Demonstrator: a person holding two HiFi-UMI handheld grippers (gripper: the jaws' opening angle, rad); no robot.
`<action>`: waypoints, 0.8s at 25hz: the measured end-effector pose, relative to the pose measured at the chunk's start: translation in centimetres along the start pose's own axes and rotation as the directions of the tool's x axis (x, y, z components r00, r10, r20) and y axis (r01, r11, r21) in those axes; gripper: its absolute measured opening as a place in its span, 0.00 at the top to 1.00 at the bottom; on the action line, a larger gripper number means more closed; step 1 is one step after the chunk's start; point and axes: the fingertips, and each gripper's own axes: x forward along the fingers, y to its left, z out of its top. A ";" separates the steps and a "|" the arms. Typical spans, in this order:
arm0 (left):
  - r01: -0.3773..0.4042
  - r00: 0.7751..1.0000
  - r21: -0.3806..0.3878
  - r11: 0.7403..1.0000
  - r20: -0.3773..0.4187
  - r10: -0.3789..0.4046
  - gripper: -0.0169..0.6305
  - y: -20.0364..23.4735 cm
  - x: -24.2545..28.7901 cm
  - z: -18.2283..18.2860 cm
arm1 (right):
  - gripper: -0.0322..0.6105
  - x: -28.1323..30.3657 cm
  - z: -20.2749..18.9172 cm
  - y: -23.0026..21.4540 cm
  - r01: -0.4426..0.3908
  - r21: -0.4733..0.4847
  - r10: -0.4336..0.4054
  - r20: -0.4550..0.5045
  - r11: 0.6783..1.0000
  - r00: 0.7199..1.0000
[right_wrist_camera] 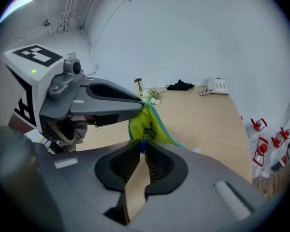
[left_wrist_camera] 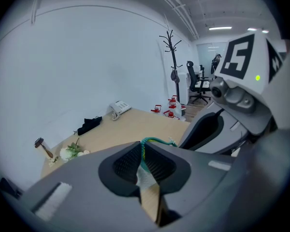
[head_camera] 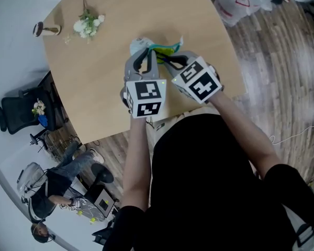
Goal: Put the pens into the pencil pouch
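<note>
Right now I am pinching the pencil pouch (right_wrist_camera: 152, 125) by its teal zipper edge with the left gripper (left_wrist_camera: 143, 153). Its jaws are closed tight on the fabric, so the yellow-green bag is hanging from them over the table (head_camera: 94, 88). The right gripper (right_wrist_camera: 144, 151) is nearly closed as well. It is gripping a slim blue-ended thing that I am reading as a pen (right_wrist_camera: 143, 144), though it is small and partly hidden by the pads.

What matters for the coming move is the line between that pen and the pouch mouth. In the right gripper view the pouch is sitting straight ahead of the jaws and just beyond them. The pen's long axis is running forward along the gripper's own pointing line, and its dark front end is already showing against the yellow lining. The left gripper is coming in from the upper left of that view and holding the top lip, so the opening is facing my right hand.

In the head view the two grippers are meeting almost tip to tip at the pouch, well in from the table's near edge. I am judging that the right hand is the one to act. A short push along the pen's axis, deeper into the opening, seems needed before letting go, while the left is holding the lip steady.
</note>
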 end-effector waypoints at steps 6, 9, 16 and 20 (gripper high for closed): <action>0.004 1.000 -0.011 1.000 0.001 -0.004 0.94 0.0 -0.5 -0.4 | 0.88 1.0 0.7 0.4 -0.001 -0.009 0.001 0.007 1.000 1.000; 0.006 1.000 -0.031 0.999 0.006 -0.006 0.94 0.1 -0.9 -0.6 | 0.88 1.4 0.7 0.5 0.004 -0.008 -0.004 0.005 1.000 1.000; -0.006 1.000 -0.044 0.999 0.012 0.007 0.94 1.0 -1.5 -0.7 | 0.88 2.3 0.7 0.9 0.008 -0.025 -0.009 -0.008 1.000 1.000; -0.009 1.000 -0.045 0.999 0.011 0.010 0.94 1.1 -1.5 -0.7 | 0.88 2.3 0.6 1.3 -0.012 -0.034 0.011 -0.012 0.999 1.000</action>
